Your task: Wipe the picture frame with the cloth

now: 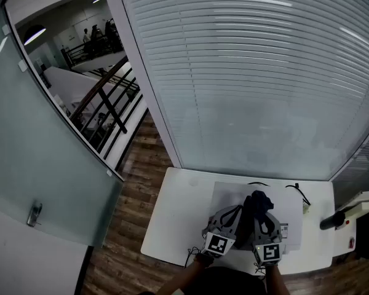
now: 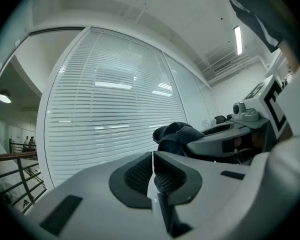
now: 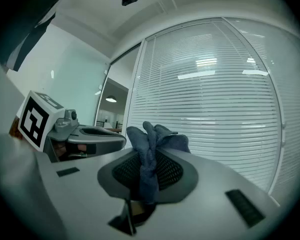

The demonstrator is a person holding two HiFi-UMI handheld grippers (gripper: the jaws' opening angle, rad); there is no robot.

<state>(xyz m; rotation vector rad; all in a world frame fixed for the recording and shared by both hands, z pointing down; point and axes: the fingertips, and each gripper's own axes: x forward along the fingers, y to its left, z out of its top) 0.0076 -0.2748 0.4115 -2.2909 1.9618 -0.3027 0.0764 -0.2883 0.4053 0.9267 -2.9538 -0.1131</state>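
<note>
Clamping the dark blue cloth (image 3: 154, 134) between its pads, the right gripper (image 3: 149, 159) holds it bunched, the folds standing up above the jaws. Close beside it, the left gripper (image 2: 153, 170) has its jaws pressed together with nothing between them. Both hang over the near edge of the white table (image 1: 172, 217), above the pale picture frame (image 1: 229, 194) lying flat there.

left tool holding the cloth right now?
No: in its own view the left tool is shut with nothing between the pads, and the dark blue cloth is pinched in the right tool.
</note>
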